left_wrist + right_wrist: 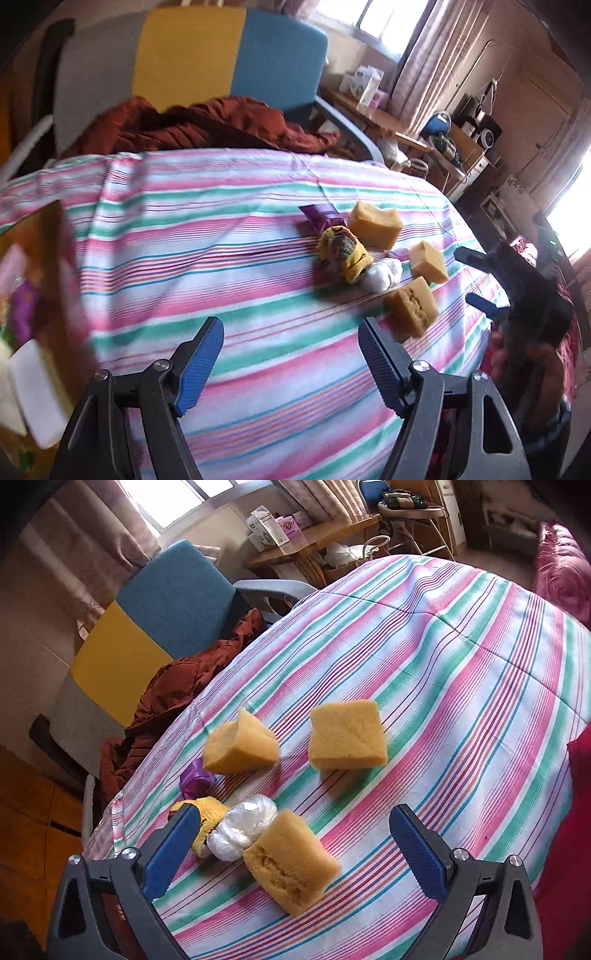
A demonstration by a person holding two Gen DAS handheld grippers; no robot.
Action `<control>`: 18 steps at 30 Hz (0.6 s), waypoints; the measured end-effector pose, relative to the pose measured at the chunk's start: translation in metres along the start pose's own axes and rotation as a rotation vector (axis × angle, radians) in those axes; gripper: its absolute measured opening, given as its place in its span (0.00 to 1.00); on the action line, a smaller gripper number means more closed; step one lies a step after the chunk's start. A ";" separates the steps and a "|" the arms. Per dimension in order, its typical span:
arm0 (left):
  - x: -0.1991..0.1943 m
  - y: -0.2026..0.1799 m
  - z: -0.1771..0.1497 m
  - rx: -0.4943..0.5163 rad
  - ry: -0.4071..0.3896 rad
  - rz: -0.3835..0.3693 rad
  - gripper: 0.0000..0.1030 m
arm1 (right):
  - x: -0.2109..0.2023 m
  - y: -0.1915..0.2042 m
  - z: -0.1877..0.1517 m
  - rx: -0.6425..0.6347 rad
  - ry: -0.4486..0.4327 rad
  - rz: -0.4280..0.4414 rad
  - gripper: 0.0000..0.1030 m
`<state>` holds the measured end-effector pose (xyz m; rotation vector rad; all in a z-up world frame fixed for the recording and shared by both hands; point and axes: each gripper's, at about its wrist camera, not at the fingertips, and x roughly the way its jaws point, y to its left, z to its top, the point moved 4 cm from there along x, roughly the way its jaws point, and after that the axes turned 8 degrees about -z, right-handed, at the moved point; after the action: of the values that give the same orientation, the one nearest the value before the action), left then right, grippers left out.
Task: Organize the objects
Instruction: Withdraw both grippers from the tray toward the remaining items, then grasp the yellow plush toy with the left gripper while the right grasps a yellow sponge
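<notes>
Two claws, left point(291, 354) & right point(295, 845), both wide open, empty. Nearest sponge point(291, 864) sits btwn right claw's pads, touching plastic wad point(242, 827); risk: closing drags wad too. Two more sponges point(347, 734) farther on striped bench point(461, 672).

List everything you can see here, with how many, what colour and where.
sponges: three, yellow-tan, spread on the cloth
plastic bundle: one, clear-white, touching the nearest sponge
yellow cloth: one, yellow, beside the bundle
purple wrapper: one, purple, behind the yellow cloth
cloth: one, pink, green and white stripes, covering the table
chair: one, grey, yellow, blue, behind the table
jacket: one, rust-red, on the chair
left gripper: black, blue pads, open
right gripper: black, blue pads, open over the nearest sponge
</notes>
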<state>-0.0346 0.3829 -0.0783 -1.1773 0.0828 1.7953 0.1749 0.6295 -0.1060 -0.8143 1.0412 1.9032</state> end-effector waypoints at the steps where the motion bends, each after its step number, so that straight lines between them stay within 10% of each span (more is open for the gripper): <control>1: 0.008 -0.003 0.004 0.000 0.010 -0.008 0.74 | 0.001 0.001 -0.001 -0.007 0.006 0.008 1.00; 18: 0.144 -0.031 0.068 -0.089 0.117 -0.091 0.73 | 0.012 0.010 -0.006 -0.033 0.072 0.075 1.00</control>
<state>-0.0696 0.5298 -0.1360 -1.3287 0.0172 1.6645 0.1618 0.6251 -0.1144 -0.8790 1.1003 1.9717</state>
